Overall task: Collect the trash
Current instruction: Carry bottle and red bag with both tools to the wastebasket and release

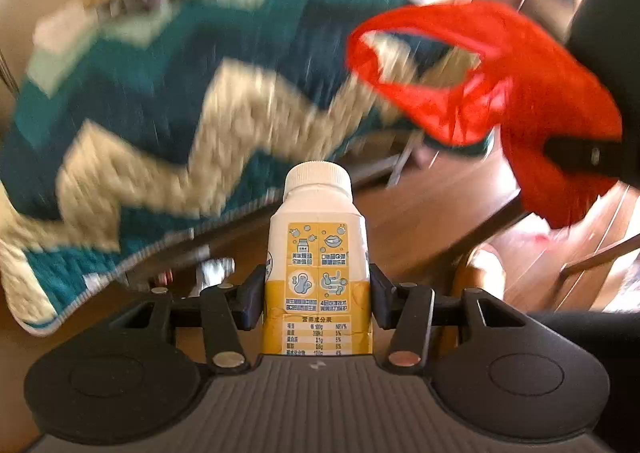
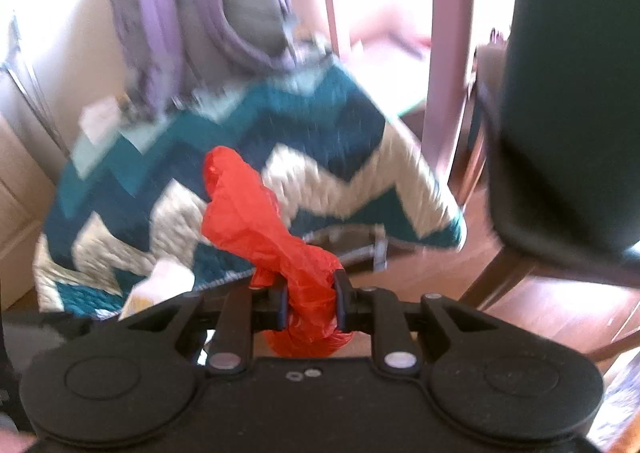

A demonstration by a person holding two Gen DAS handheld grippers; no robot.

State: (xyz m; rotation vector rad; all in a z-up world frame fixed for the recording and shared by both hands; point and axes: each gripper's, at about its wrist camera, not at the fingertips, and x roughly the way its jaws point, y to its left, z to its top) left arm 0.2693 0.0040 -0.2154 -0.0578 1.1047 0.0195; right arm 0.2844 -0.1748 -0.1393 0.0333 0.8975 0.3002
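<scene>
Left claw (image 1: 318, 303) grips the capped bottle (image 1: 318, 253) upright at its lower body, clear of the quilt (image 1: 160, 93), while right claw (image 2: 310, 303) pinches the red bag (image 2: 276, 229) by its bunched neck, probably to receive it.

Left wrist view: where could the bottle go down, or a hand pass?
Bare wood floor shows between the zigzag quilt and the red plastic bag. Right is crowded: bag, chair legs. The left gripper holds the bottle.
</scene>
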